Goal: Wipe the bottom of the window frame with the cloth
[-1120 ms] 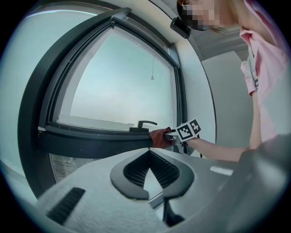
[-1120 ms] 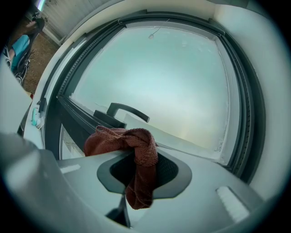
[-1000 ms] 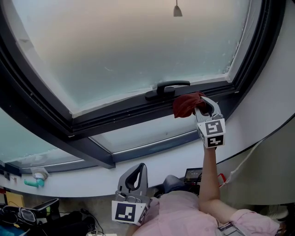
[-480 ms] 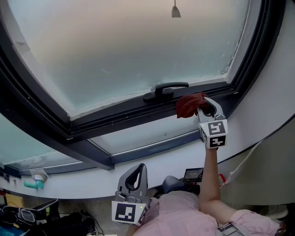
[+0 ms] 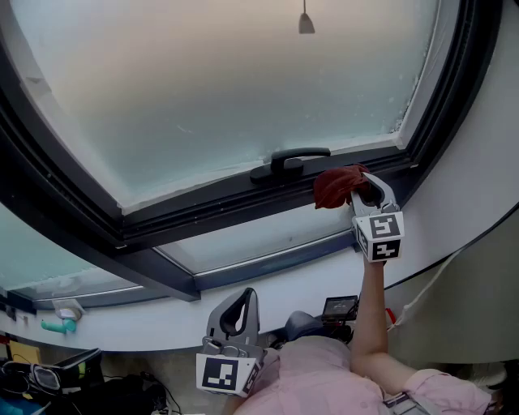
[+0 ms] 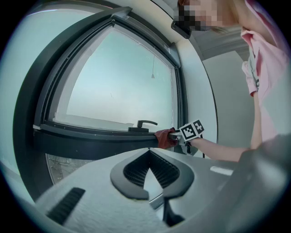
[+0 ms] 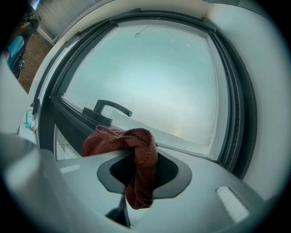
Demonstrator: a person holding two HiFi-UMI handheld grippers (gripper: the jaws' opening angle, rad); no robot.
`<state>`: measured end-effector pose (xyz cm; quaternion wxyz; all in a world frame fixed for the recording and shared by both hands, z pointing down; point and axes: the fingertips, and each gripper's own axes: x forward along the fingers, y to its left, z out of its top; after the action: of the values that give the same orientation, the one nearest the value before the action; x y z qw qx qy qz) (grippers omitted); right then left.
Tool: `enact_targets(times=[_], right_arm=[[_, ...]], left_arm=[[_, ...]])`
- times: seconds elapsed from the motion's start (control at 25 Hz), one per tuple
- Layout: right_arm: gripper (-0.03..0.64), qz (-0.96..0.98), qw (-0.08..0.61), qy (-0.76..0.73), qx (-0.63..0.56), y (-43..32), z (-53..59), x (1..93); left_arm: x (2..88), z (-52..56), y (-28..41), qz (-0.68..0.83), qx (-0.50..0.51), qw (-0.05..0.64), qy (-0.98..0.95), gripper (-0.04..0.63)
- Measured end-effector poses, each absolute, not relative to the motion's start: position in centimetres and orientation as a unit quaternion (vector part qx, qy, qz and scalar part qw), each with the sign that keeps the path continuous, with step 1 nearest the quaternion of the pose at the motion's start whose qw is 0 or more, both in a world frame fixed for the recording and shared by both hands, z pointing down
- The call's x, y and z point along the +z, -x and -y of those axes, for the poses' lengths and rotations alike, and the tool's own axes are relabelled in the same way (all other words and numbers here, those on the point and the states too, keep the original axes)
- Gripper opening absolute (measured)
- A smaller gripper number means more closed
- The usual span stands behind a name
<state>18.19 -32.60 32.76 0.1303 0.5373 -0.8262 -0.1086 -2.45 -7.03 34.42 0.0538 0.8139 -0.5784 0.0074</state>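
A dark red cloth point(image 5: 336, 186) is pressed against the bottom rail of the dark window frame point(image 5: 203, 209), just right of the window handle point(image 5: 290, 161). My right gripper point(image 5: 362, 191) is shut on the cloth, arm stretched up to it. In the right gripper view the cloth point(image 7: 138, 152) hangs bunched over the jaws of the right gripper point(image 7: 144, 160), with the handle point(image 7: 109, 109) and frame rail point(image 7: 68, 119) to the left. My left gripper point(image 5: 246, 297) hangs low near the body, shut and holding nothing. The left gripper view shows the left gripper point(image 6: 149, 154) facing the frame point(image 6: 91, 138) and the cloth point(image 6: 164, 138) from afar.
Frosted glass point(image 5: 227, 89) fills the sash; a lower pane point(image 5: 259, 233) sits under the rail. A cord pull point(image 5: 306, 21) hangs at the top. A white wall point(image 5: 478, 154) borders the frame's right side. A teal object point(image 5: 61, 322) and clutter lie at lower left.
My right gripper has slid the cloth a little to the right along the bottom rail, away from the handle. The left gripper has stayed put.
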Motion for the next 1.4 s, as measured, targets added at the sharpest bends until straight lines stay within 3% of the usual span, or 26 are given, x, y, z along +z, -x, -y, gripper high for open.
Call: enact_targets(times=[1.4], right_arm=[[0.081,0.83,0.124,-0.534,-0.101,-21.4,33.9,32.7]], left_arm=[[34.6,8.8,-1.3,0.569,0.017,0.062,-0.82,-0.003]])
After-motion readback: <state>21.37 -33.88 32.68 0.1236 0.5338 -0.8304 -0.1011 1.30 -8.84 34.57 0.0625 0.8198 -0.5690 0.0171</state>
